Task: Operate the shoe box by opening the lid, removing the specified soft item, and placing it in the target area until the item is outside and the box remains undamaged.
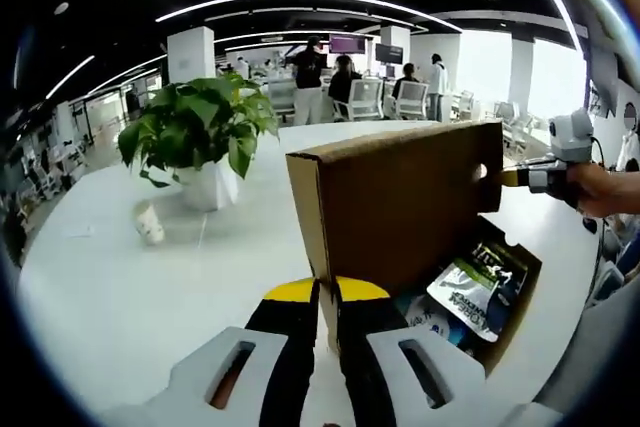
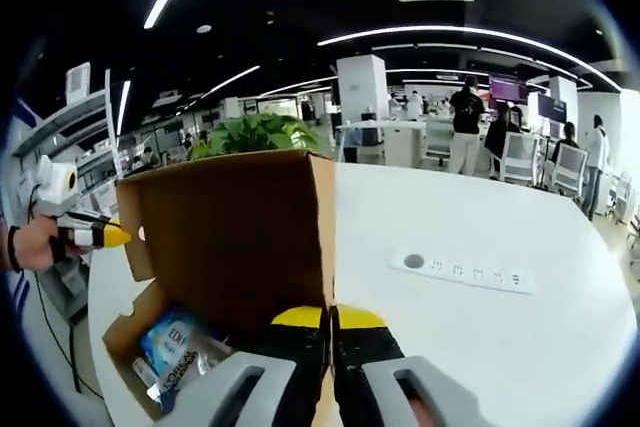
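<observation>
both hand-held grippers (image 1: 327, 302) (image 2: 330, 332) pinch the upright lid (image 1: 400, 207), its long edge level.

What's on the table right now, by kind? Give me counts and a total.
Shoe box, lid raised: 1
Soft packets inside the box: at least 2, the rest hidden
Potted plant: 1
Paper cup: 1
Power strip: 1
Total: at least 6

Left gripper and right gripper are each shut on the lid's edge.

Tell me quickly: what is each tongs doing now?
Left tongs: shut on the raised cardboard lid.
Right tongs: shut on the same lid's other corner.
</observation>
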A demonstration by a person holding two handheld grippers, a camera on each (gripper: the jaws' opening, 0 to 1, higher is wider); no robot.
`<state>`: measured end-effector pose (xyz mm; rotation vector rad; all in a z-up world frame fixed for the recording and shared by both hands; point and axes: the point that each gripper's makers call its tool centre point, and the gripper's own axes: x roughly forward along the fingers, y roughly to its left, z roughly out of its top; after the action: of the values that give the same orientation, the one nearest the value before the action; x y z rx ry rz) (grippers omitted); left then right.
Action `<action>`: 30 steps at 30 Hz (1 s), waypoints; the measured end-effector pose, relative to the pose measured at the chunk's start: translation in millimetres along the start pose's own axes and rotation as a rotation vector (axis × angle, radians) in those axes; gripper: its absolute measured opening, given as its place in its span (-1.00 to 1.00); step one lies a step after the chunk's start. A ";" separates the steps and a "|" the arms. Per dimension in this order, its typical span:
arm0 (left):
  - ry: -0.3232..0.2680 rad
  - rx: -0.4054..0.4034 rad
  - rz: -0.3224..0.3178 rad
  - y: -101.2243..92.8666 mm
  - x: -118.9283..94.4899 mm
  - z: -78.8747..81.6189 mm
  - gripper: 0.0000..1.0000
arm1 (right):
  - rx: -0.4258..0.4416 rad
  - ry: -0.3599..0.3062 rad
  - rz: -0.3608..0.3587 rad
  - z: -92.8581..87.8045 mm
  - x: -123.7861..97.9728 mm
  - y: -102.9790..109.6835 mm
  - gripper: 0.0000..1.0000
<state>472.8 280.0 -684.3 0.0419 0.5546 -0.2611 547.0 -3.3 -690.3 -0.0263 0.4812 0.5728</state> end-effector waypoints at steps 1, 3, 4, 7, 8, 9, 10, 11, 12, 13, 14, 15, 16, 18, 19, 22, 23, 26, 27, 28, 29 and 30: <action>0.003 -0.004 0.000 0.4 1.0 -1.7 -0.93 | -0.002 0.002 0.001 0.1 1.0 -0.3 -1.00; 0.010 -0.019 -0.002 2.6 4.6 -4.9 -0.94 | -0.007 0.008 0.003 -0.3 3.8 -1.9 -1.00; 0.014 -0.024 -0.004 2.4 4.8 -6.3 -0.94 | -0.010 0.011 0.004 -1.0 4.8 -2.4 -1.00; 0.018 -0.025 -0.005 1.9 5.4 -7.7 -0.94 | -0.014 0.029 0.008 -5.6 6.8 -2.3 -1.00; 0.020 -0.023 -0.004 2.2 6.1 -8.2 -0.94 | -0.018 0.035 0.009 -7.1 7.8 -2.6 -1.00; 0.021 -0.025 -0.004 3.1 7.4 -8.3 -0.95 | -0.019 0.038 0.009 -8.1 8.6 -2.8 -1.00; 0.021 -0.027 -0.004 3.6 8.6 -8.4 -0.95 | -0.017 0.045 0.010 -10.3 10.3 -3.3 -1.00; 0.024 -0.028 -0.004 4.3 10.0 -8.8 -0.95 | -0.015 0.052 0.009 -12.1 11.2 -3.3 -1.00; 0.028 -0.034 -0.004 5.0 11.5 -9.1 -0.95 | -0.012 0.066 0.009 -15.7 13.0 -3.9 -1.00; 0.028 -0.039 -0.003 5.5 12.5 -8.3 -0.95 | -0.009 0.071 0.008 -17.3 14.6 -4.5 -1.00; 0.028 -0.040 -0.003 5.7 13.3 -7.4 -0.95 | -0.008 0.072 0.006 -18.2 15.7 -4.8 -1.00; 0.030 -0.038 -0.001 6.2 15.0 -6.8 -0.95 | -0.008 0.073 0.005 -18.5 16.6 -4.9 -1.00; 0.031 -0.036 -0.001 6.4 15.9 -6.4 -0.95 | -0.008 0.076 0.005 -19.1 17.9 -5.3 -1.00; 0.032 -0.035 0.001 8.2 18.8 -6.0 -0.94 | -0.002 0.078 0.004 -19.7 19.3 -6.3 -1.00; 0.032 -0.038 0.001 9.7 20.4 -5.8 -0.95 | 0.001 0.079 0.004 -20.1 19.9 -6.6 -1.00; 0.033 -0.046 0.000 13.5 25.9 -5.8 -0.95 | 0.003 0.085 0.005 -22.3 22.1 -7.1 -1.00; 0.034 -0.046 0.000 14.3 27.3 -5.8 -0.95 | 0.005 0.087 0.004 -23.2 22.8 -7.3 -1.00; 0.039 -0.046 0.001 14.4 30.1 -5.8 -0.95 | 0.011 0.093 0.002 -25.2 24.8 -7.7 -1.00; 0.041 -0.044 0.001 14.7 31.2 -6.0 -0.95 | 0.014 0.094 -0.001 -25.7 25.9 -8.1 -1.00; 0.044 -0.045 0.002 15.3 32.8 -6.1 -0.95 | 0.018 0.095 -0.001 -26.1 26.7 -8.4 -1.00; 0.045 -0.046 0.002 15.5 33.3 -6.1 -0.95 | 0.021 0.096 -0.002 -26.6 27.5 -8.7 -1.00; 0.048 -0.046 0.002 17.2 37.8 -6.6 -0.95 | 0.025 0.098 -0.003 -27.4 28.5 -9.1 -1.00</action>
<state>504.7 288.5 -710.3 0.0046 0.6082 -0.2455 560.9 -0.6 -728.3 -0.0314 0.5834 0.5639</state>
